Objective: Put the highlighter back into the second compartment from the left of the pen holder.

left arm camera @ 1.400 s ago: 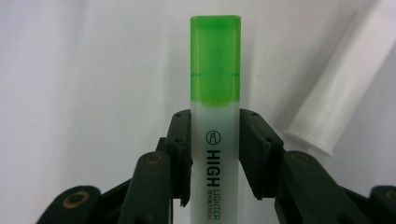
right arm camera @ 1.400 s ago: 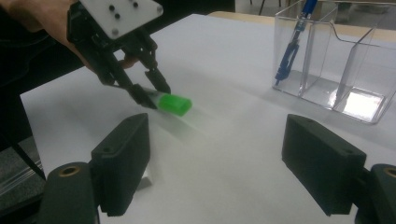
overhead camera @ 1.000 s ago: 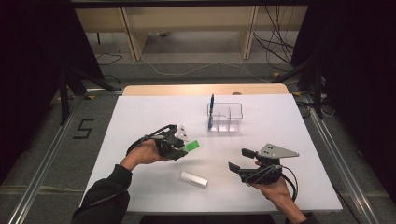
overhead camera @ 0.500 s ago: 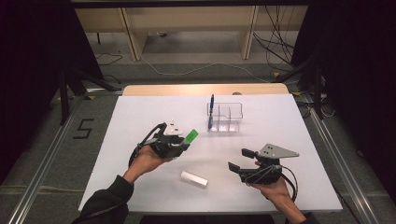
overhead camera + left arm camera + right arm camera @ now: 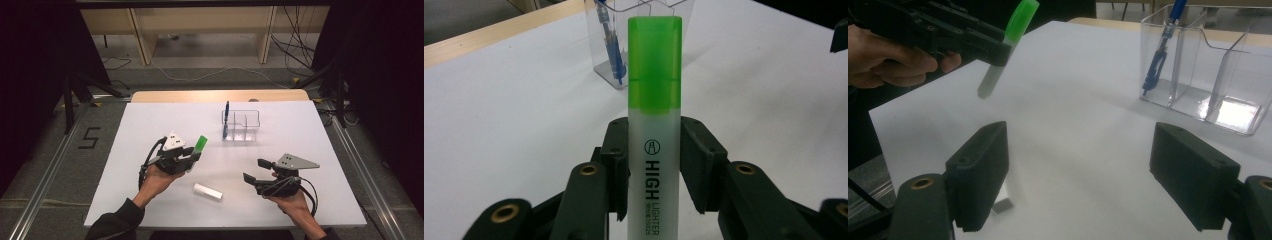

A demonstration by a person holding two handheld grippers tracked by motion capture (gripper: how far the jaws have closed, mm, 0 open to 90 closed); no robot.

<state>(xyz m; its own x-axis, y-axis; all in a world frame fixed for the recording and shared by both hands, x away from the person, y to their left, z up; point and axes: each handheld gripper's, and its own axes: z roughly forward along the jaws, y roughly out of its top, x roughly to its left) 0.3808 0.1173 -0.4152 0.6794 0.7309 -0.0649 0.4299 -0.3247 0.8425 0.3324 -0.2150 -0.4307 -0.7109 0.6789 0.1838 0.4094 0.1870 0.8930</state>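
A green-capped highlighter [image 5: 200, 145] [image 5: 654, 125] [image 5: 1007, 45] with a white barrel is held above the table, my left gripper [image 5: 192, 155] [image 5: 655, 165] shut on its barrel, cap pointing away. A clear divided holder [image 5: 241, 125] [image 5: 1220, 65] stands at the table's middle back with a blue pen [image 5: 226, 117] [image 5: 610, 47] [image 5: 1160, 50] upright in its left compartment. My right gripper [image 5: 256, 171] [image 5: 1088, 175] rests open at the front right, nothing between its jaws. A white cylinder [image 5: 207, 191] lies on the table between the two hands.
The white table top [image 5: 150, 125] has a wooden strip [image 5: 215, 95] along its far edge. Metal rails [image 5: 45, 185] run down both sides, and shelving legs and cables [image 5: 210, 75] lie on the floor beyond.
My left gripper has carried the highlighter up and away from the person, toward the clear holder. The right gripper has not moved.
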